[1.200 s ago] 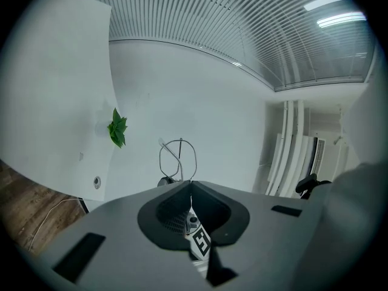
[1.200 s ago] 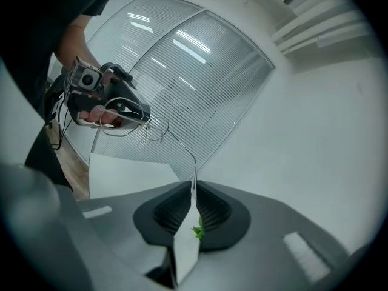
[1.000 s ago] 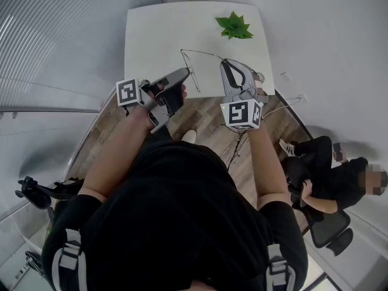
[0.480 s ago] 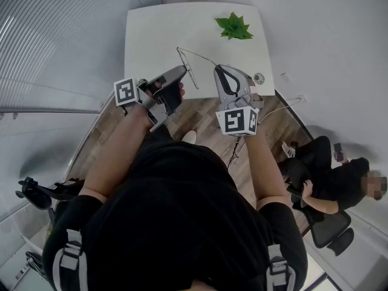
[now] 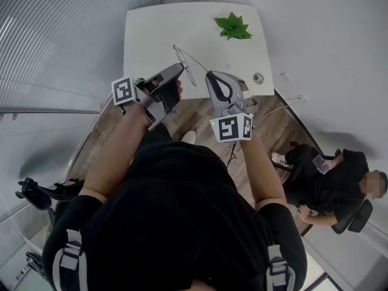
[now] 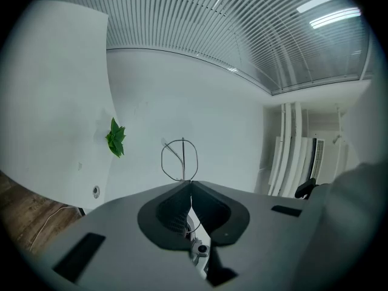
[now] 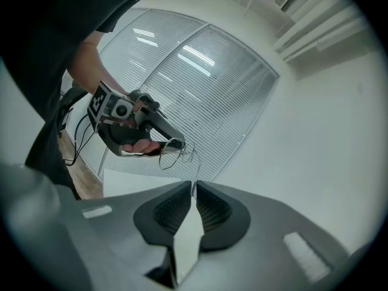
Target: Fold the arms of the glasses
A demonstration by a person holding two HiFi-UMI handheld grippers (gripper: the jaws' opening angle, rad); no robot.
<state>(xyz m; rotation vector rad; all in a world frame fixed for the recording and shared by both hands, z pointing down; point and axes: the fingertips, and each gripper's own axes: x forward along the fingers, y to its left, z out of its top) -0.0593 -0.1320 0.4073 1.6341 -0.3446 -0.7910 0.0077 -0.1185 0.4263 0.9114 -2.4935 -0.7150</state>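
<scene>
Thin wire-framed glasses (image 5: 185, 65) hang in the air over the near edge of the white table (image 5: 157, 35). My left gripper (image 5: 180, 70) is shut on the frame by one lens; that lens loop (image 6: 179, 159) sticks up just past its tips (image 6: 190, 183). My right gripper (image 5: 210, 75) is shut on the end of one thin arm of the glasses (image 7: 194, 170), which runs from the frame (image 7: 176, 153) down into its nearly closed jaws (image 7: 194, 185). In the right gripper view the left gripper (image 7: 130, 126) appears a short way ahead.
A small green plant (image 5: 233, 26) stands at the table's far right, and a small round object (image 5: 258, 77) lies near its right front corner. A person sits on a chair (image 5: 327, 180) at the right. A black chair base (image 5: 36, 193) is at the left on the wooden floor.
My right gripper has moved left toward the left gripper, swinging the glasses' arm with it. The left gripper stayed put. The seated person has shifted.
</scene>
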